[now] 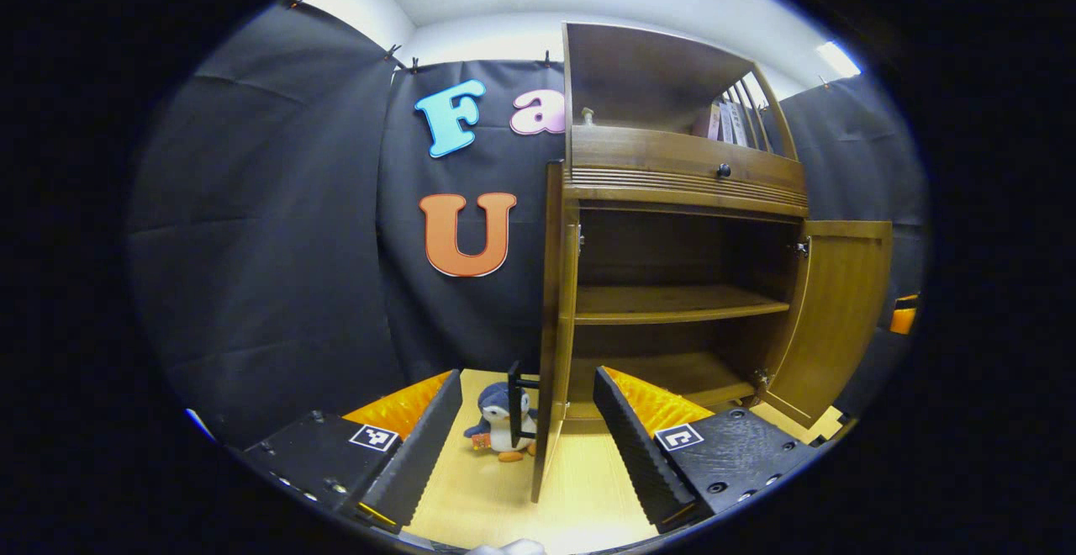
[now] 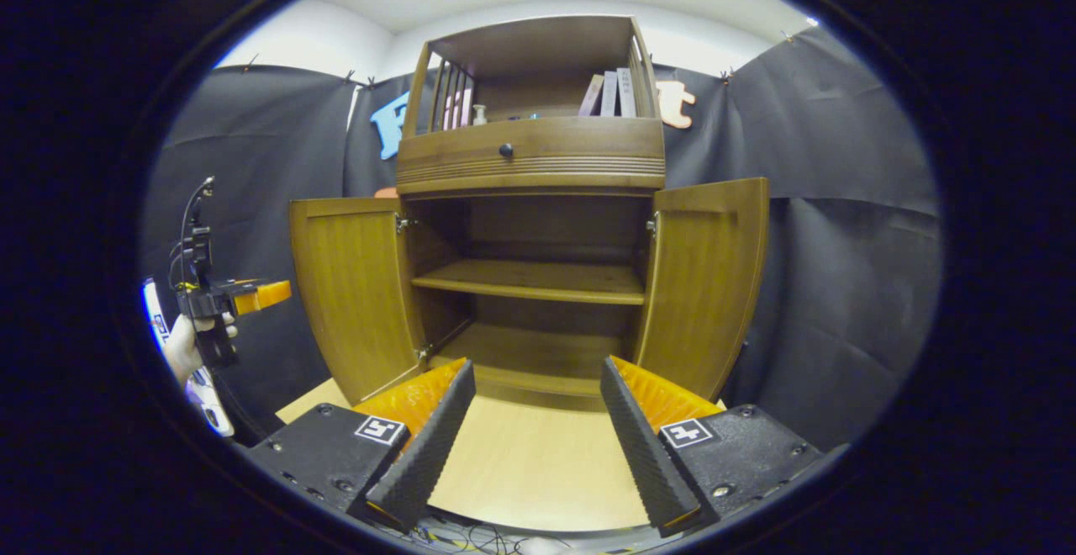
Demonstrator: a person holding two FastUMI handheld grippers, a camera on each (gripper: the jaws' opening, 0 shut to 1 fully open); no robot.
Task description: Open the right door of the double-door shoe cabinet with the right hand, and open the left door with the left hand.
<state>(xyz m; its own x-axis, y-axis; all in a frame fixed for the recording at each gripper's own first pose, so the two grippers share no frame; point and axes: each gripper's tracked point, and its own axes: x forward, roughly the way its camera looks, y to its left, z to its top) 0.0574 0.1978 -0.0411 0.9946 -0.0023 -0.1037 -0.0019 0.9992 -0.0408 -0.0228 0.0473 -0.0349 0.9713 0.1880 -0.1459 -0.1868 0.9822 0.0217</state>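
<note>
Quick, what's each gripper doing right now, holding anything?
Left gripper: open, holding nothing.
Right gripper: open, holding nothing.

Both doors (image 2: 357, 294) swung wide; shelves (image 2: 538, 279) bare, unobstructed.

bright ceiling light, fisheye-warped edges

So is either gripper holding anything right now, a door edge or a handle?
Nothing is held. The left gripper and right gripper are both open with empty gaps; both doors, left door and right door, stand open, untouched.
</note>
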